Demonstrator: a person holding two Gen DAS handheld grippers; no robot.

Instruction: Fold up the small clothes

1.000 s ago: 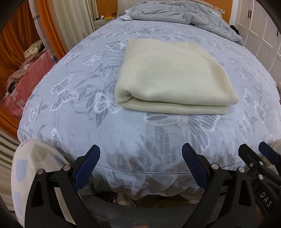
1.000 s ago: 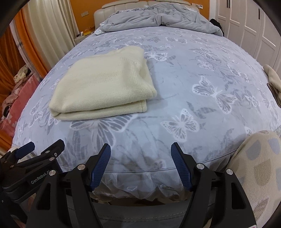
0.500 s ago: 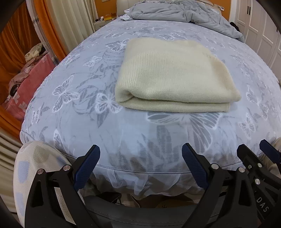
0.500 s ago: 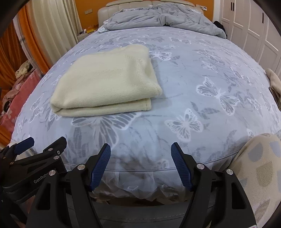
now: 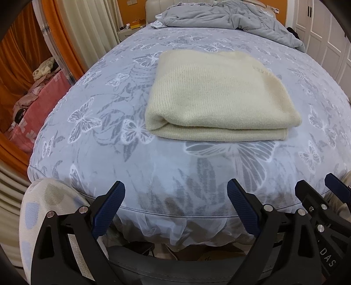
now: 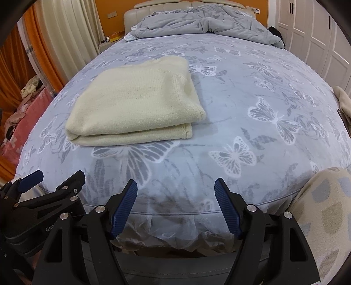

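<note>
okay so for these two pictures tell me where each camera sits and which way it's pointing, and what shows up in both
Left wrist view: sits on the left gripper at the foot of the bed, facing down its length toward the gray duvet; its open blue-padded fingers and a patterned sleeve show.
Right wrist view: sits on the right gripper, further right, facing the same way; its open fingers and a patterned sleeve show.
Shared: the folded cream sweater, the bed, the duvet, and each other's gripper at the edge.
</note>
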